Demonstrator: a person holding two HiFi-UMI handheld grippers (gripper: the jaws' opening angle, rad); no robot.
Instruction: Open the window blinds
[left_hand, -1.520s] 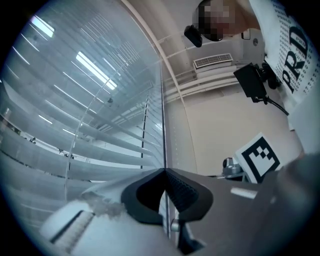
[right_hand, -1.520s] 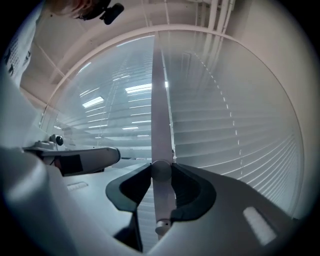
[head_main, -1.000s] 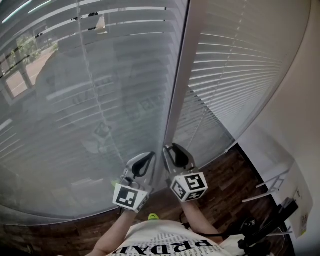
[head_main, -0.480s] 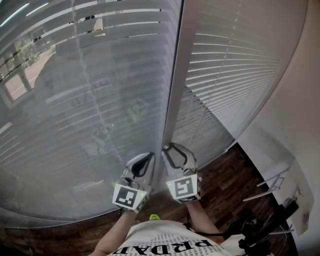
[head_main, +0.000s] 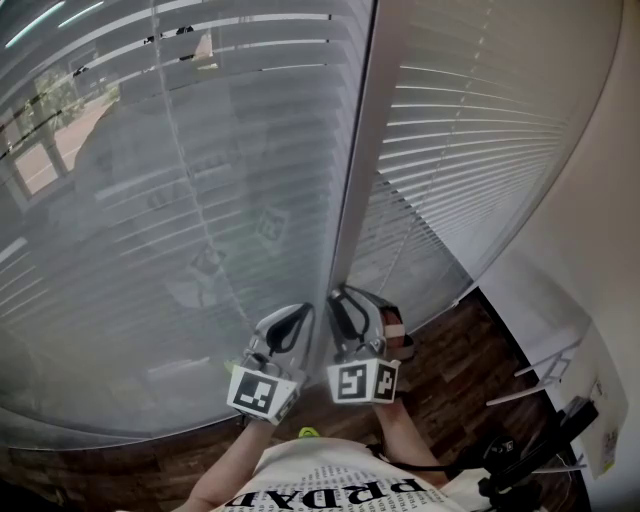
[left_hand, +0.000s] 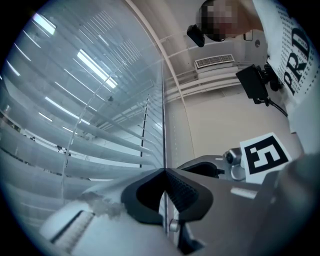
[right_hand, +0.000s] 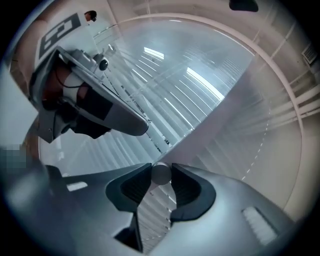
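White slatted blinds (head_main: 200, 200) hang ahead on both sides of a mullion (head_main: 360, 170), slats tilted part-open. By it, the left gripper (left_hand: 164, 172) pinches a thin wand (right_hand: 161, 174); the right gripper (head_main: 342, 300), jaws having just closed further, clamps the wand's round end.

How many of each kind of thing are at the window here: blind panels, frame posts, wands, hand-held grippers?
Blind panels: 2, left and right
Frame post between them: 1
Tilt wand: 1
Hand-held grippers: 2, left and right; the right one's jaws have just been closing, with the wand between them
Total: 6
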